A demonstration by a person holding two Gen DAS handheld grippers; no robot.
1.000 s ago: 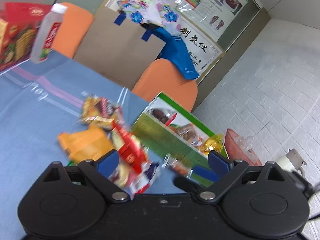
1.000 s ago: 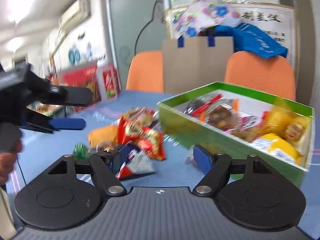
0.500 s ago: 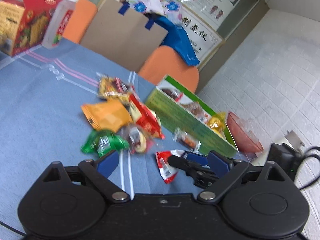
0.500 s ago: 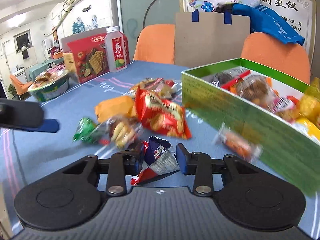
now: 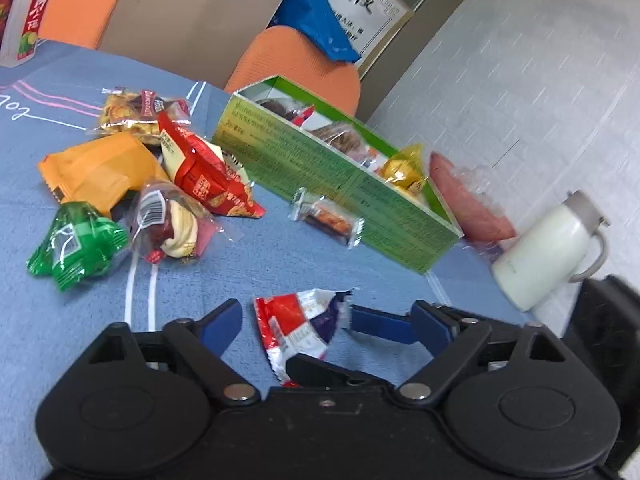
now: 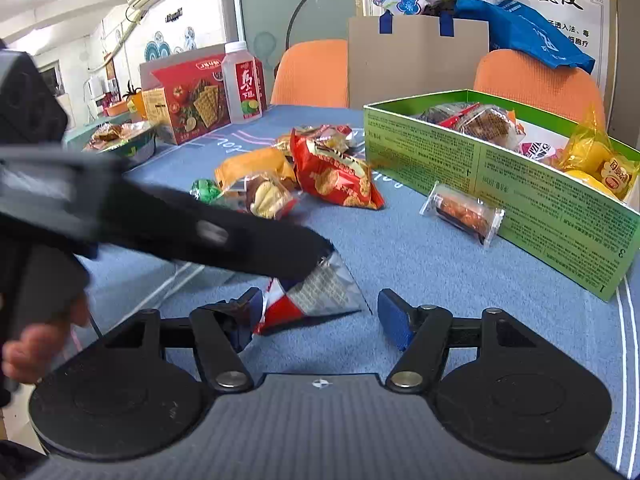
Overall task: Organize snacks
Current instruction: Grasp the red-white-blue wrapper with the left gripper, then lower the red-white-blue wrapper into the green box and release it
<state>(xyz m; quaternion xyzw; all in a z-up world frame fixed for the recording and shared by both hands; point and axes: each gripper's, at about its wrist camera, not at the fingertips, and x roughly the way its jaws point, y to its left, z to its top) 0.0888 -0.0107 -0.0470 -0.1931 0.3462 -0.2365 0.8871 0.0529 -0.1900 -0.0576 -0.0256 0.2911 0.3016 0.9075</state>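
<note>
Snacks lie scattered on the blue tablecloth (image 5: pixel 280 264) in front of us, and a red, white and blue packet (image 5: pixel 298 326) sits nearest, flat on the cloth. We hold the left gripper (image 5: pixel 326 322) low over it with its jaws apart, the packet lying between the blue pads without either pad pressing it. Our right gripper (image 6: pixel 320 312) comes at the same packet (image 6: pixel 320 292) from the other side; its jaws are opening, spread wide, and the packet lies on the cloth between them, its left edge just beside the left pad, the right pad clear of it. In the right wrist view the left gripper's dark finger (image 6: pixel 224 236) reaches across from the left and its tip rests at the packet's far corner.

Farther off, to the left, we see a loose heap: a green wrapper (image 5: pixel 76 244), a clear pack with a swirled pastry (image 5: pixel 172 224), an orange bag (image 5: pixel 100 168), a red bag (image 5: pixel 208 176) and a clear pack of biscuits (image 5: pixel 136 114). To the right stands the open green box (image 5: pixel 340 184), already holding several wrapped snacks, with a yellow one (image 5: pixel 402 168) at its near end. A small clear-wrapped bar (image 5: pixel 326 216) lies on the cloth touching the box's long side. Beyond the box's near end stands a white jug (image 5: pixel 548 252).
</note>
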